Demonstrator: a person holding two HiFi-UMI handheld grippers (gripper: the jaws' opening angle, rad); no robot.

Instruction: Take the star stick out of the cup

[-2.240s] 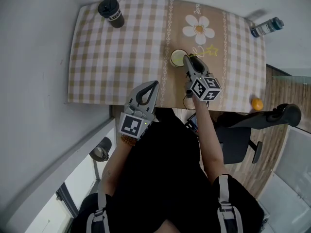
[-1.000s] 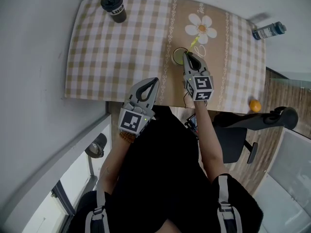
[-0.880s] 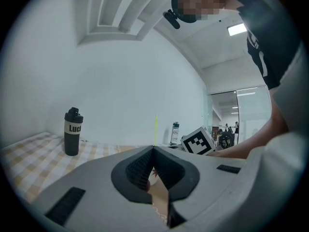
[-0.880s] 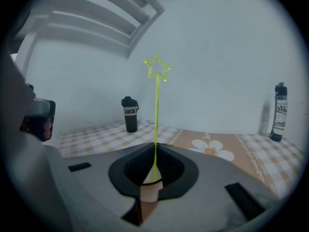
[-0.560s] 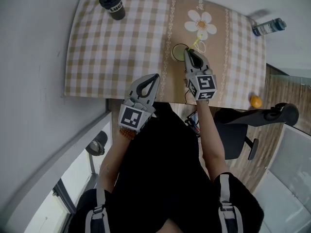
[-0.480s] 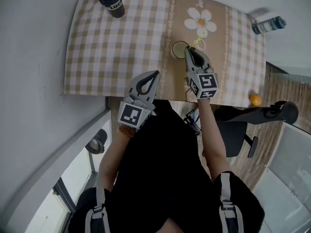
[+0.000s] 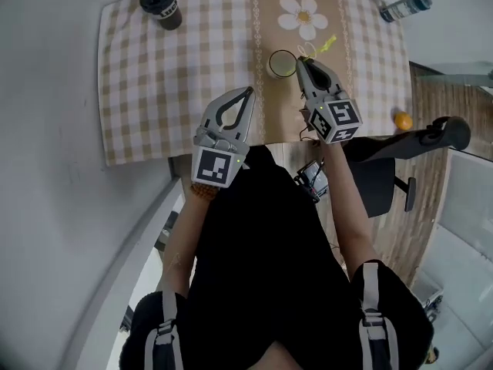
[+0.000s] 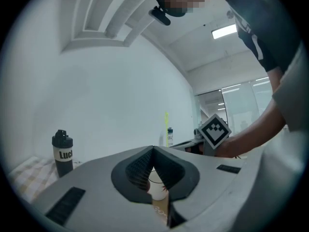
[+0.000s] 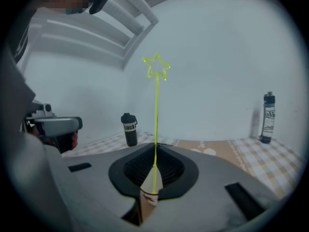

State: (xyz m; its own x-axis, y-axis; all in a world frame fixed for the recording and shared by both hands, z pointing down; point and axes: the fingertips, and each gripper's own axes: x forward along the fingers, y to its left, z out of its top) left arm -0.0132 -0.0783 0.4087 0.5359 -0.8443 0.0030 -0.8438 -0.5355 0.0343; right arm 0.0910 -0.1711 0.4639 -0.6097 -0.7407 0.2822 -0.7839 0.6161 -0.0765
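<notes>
- Right claw is pressed together on the thin shaft of the star stick. In the right gripper view the stick stands upright between the pads, its star near the top of the frame.
- Seen from the head view, this claw's tips sit just right of the cup, and the stick's yellow end slants off to the upper right. Whether its lower end is clear of the cup's rim cannot be told.
- Left claw is pressed together on nothing. It lies lower left of the cup, its body crossing the near edge of the counter.
- Bare checked cloth stretches from the cup to the black tumbler in the upper left corner.
- A bottle lies at the counter's upper right corner.
- An orange sits beyond the right edge, near a chair.
</notes>
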